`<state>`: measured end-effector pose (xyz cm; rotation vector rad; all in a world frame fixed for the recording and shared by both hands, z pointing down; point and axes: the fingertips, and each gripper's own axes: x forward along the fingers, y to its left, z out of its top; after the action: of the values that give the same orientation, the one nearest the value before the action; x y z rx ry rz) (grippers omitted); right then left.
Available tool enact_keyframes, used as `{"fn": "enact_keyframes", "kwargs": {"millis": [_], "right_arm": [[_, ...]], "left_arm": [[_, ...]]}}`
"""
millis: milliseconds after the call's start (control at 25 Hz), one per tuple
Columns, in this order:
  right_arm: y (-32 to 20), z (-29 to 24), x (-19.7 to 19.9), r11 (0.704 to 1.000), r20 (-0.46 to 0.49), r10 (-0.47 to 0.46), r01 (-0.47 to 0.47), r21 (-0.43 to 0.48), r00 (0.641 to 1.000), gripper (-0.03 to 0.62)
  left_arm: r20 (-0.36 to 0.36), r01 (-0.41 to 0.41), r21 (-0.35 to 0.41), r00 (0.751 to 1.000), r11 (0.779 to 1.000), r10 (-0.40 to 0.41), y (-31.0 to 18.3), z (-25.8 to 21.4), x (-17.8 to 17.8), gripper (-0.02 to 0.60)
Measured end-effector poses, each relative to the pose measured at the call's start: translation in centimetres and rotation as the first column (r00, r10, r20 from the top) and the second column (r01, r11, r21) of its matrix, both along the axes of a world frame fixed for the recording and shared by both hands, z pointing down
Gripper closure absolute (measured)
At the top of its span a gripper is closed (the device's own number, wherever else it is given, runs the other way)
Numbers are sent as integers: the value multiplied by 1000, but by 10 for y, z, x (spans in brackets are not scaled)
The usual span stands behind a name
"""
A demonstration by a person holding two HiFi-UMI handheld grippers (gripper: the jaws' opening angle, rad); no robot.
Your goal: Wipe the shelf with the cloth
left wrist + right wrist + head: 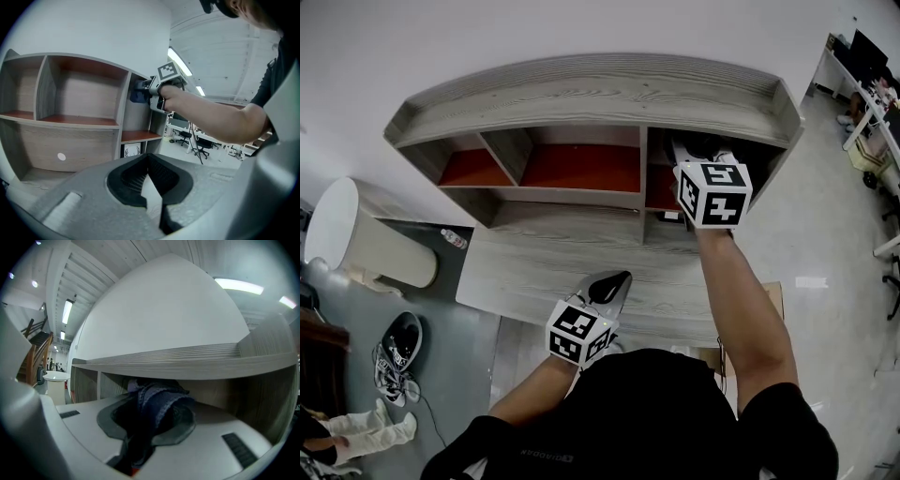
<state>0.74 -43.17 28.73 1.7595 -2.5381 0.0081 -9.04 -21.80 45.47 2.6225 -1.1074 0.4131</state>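
Observation:
The grey wooden shelf (591,98) has red-brown floors in its upper compartments. My right gripper (701,157) reaches into the upper right compartment, and its marker cube hides the jaws in the head view. In the right gripper view it (151,414) is shut on a dark blue cloth (158,401), which bunches up just under the shelf's top board (178,361). The left gripper view shows that cloth (136,96) at the compartment's mouth. My left gripper (612,284) hovers low over the shelf's wide lower board, apart from the cloth. Its jaws (149,164) are shut on nothing.
A white round bin (352,239) stands on the floor at the left, with a small bottle (453,239) beside it. A pair of shoes (398,349) lies below that. A person's legs (352,433) show at the bottom left. Desks (862,75) stand at the far right.

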Motion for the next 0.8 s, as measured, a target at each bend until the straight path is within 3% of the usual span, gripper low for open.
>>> {"fn": "enact_keyframes", "kwargs": {"millis": [400, 800], "right_arm": [[1, -4, -35, 999, -25, -47, 47, 9, 999, 497], [1, -5, -38, 1000, -26, -27, 27, 10, 999, 497]], "left_arm": [[-5, 24, 4, 1000, 1000, -24, 2, -1, -11, 574], [-5, 21, 7, 1000, 1000, -21, 2, -2, -21, 574]]}}
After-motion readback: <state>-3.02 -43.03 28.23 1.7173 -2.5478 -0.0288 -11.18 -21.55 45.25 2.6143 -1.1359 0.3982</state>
